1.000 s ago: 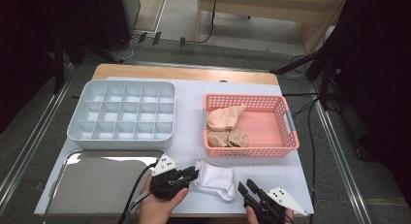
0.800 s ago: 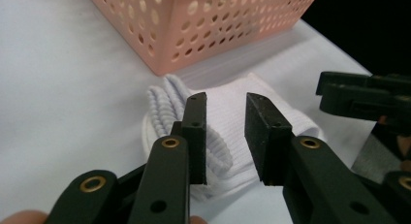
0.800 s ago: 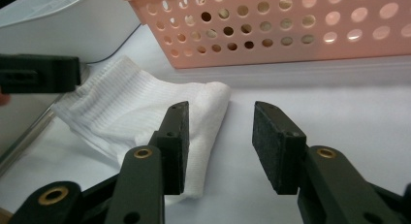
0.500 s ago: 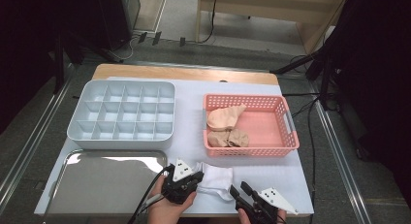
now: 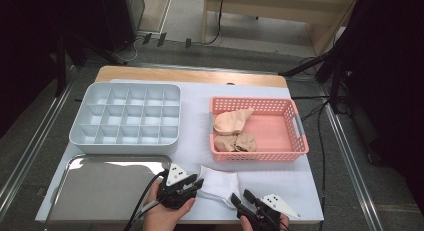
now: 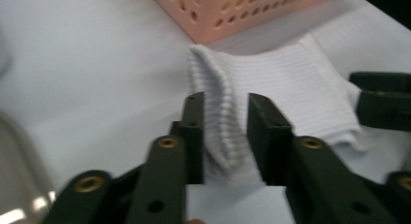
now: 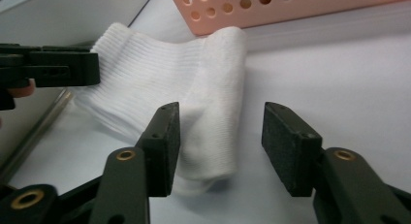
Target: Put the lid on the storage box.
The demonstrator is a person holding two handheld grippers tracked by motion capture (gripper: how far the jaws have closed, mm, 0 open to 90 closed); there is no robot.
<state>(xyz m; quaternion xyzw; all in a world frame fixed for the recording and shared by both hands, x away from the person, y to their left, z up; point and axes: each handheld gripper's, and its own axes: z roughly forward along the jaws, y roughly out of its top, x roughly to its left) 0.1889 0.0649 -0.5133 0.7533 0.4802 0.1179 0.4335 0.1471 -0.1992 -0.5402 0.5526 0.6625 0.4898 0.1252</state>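
a shiny metal tray point(image 5: 95, 188) is lying at the near left of the worktop point(image 5: 197, 141), with a grey compartment box point(image 5: 127, 118) sitting just beyond it. to the right of the tray, the left gripper point(image 5: 192, 187) is reaching onto the left end of a white ribbed sock point(image 5: 217, 183) that is lying flat at the near edge; in the left gripper view its fingers point(image 6: 196, 132) are standing slightly apart around a raised fold of the sock. further right, the right gripper point(image 5: 241, 200) is resting at the sock's near right end, its fingers point(image 7: 162, 141) spread wide with the sock's end between them, not pinching. beyond the sock, a pink basket point(image 5: 280, 136) is holding beige socks point(image 5: 232, 131).
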